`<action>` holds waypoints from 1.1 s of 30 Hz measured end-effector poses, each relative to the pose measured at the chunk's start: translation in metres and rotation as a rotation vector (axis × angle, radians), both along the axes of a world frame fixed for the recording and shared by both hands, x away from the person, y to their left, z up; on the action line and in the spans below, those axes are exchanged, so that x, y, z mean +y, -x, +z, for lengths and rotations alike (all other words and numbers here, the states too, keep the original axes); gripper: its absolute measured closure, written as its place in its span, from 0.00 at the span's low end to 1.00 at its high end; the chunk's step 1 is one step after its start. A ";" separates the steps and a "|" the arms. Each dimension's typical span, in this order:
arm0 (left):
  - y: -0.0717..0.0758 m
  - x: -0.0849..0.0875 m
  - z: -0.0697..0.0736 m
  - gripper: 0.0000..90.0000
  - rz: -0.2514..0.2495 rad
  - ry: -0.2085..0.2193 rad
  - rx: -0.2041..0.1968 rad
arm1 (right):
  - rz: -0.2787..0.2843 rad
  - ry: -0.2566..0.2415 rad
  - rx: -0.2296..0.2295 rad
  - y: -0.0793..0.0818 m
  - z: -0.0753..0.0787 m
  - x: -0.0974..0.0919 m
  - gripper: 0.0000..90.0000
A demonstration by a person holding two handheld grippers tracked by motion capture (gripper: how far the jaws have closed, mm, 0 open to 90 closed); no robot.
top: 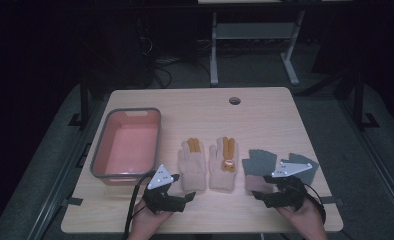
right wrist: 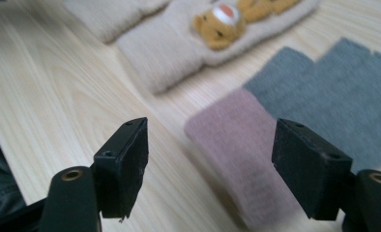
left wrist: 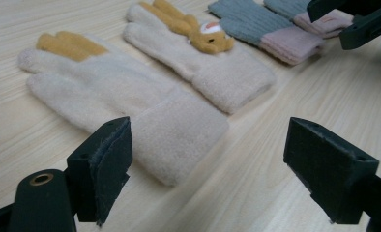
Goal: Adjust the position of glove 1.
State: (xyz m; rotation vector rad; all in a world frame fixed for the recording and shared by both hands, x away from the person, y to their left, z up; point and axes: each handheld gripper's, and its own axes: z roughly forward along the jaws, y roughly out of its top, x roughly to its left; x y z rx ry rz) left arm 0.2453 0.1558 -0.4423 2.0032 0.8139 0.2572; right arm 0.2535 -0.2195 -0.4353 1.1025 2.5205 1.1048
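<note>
Two cream gloves with orange fingers lie side by side mid-table: a plain one [top: 192, 162] [left wrist: 130, 96] and one with a small bear on it [top: 224, 162] [left wrist: 212, 63] [right wrist: 203, 38]. To their right lie two grey gloves with pink cuffs [top: 257, 165] [top: 302, 165]. My left gripper [top: 184, 194] [left wrist: 212, 179] is open, low over the table just short of the plain glove's cuff. My right gripper [top: 265, 194] [right wrist: 210, 164] is open too, its jaws on either side of the nearer grey glove's pink cuff [right wrist: 241, 140] without touching it.
A pink basin with a grey rim [top: 126, 145] stands at the table's left, with nothing in it. A round cable hole [top: 234, 100] sits near the far edge. Bare wood [top: 265, 120] runs behind the gloves. The right gripper's jaw [left wrist: 358, 19] shows at the top right of the left gripper view.
</note>
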 end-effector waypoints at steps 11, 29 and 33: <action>-0.001 0.003 0.001 0.20 0.003 0.022 0.001 | 0.033 0.032 0.031 -0.015 0.015 0.016 0.29; 0.001 0.005 0.003 0.20 0.003 0.031 -0.015 | 0.130 0.120 0.021 -0.051 0.054 0.051 0.29; 0.001 0.004 0.003 0.20 0.000 0.029 -0.013 | 0.144 0.137 0.022 -0.056 0.059 0.059 0.29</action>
